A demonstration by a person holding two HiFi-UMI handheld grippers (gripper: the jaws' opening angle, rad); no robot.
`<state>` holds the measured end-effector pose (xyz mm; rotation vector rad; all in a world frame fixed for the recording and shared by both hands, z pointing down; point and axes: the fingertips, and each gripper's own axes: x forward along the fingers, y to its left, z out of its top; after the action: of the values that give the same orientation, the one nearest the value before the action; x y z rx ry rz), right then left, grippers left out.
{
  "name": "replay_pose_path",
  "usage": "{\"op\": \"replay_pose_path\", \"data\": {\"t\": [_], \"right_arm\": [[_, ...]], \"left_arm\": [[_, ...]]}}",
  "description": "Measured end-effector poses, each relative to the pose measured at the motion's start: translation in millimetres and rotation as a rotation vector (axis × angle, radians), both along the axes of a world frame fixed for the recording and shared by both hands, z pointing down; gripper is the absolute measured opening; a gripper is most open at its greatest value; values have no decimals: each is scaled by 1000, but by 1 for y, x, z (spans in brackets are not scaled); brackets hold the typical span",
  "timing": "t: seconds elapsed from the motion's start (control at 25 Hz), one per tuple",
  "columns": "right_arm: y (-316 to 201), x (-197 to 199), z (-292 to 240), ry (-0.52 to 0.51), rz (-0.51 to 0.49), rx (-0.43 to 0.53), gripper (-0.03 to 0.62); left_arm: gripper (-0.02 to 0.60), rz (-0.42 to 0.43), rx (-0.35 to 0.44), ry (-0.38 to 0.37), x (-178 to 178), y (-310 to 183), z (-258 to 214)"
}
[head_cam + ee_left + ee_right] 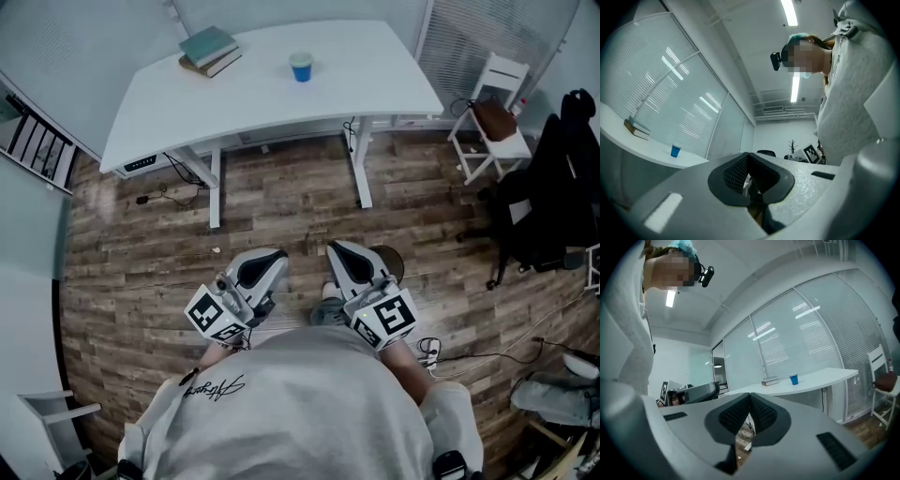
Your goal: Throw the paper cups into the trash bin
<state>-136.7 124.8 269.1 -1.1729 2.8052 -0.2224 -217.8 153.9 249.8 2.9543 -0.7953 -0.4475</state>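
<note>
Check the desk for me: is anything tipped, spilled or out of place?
Nothing stands out. The blue paper cup stands upright on the white desk, apart from the two stacked books, with no spill around it. The books sit slightly off-square on each other, nothing more.

A grey sweatshirt (300, 412) with black script is worn. The left gripper (265, 267) and right gripper (351, 262) are cased in pale grey, with black ribbed pads (736, 416) and black-and-white marker cubes (386, 317).
</note>
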Motion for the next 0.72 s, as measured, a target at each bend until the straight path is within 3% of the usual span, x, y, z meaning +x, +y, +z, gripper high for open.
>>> {"op": "replay_pose_path", "data": {"t": [0.72], "right_arm": [[-123,36,-8,-9,-70,9,11]], "left_arm": [[3,-55,7,3,35,-115,-9]]}}
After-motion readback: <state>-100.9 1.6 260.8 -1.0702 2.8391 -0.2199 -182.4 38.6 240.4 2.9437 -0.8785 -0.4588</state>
